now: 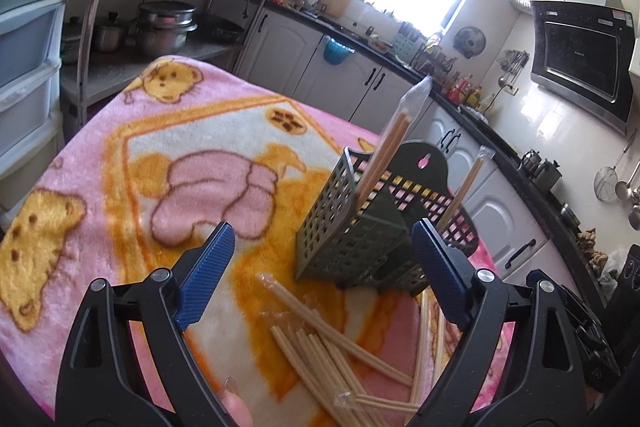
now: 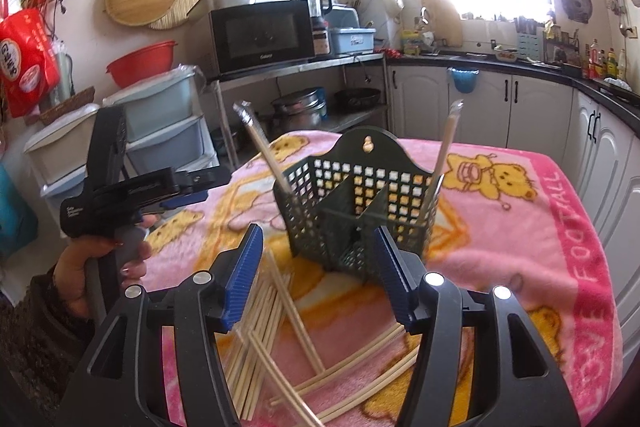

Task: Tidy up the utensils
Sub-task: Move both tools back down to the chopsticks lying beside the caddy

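Note:
A dark green perforated utensil holder [image 1: 348,227] stands on a pink bear blanket; it also shows in the right wrist view [image 2: 360,203]. Wrapped chopsticks stand in it: one pair at one end [image 1: 390,143] [image 2: 264,151], one at the other end [image 1: 466,183] [image 2: 444,147]. Several wrapped chopsticks lie loose on the blanket in front of it [image 1: 332,343] [image 2: 280,327]. My left gripper [image 1: 322,247] is open and empty above the loose pile. My right gripper [image 2: 318,255] is open and empty, just in front of the holder. The left gripper appears in the right wrist view [image 2: 132,191], held by a hand.
The blanket-covered table [image 2: 520,235] has kitchen cabinets [image 2: 500,107] behind and to the right. A metal shelf with a microwave [image 2: 264,35] and pots stands behind. Plastic drawers [image 2: 160,131] stand at the left.

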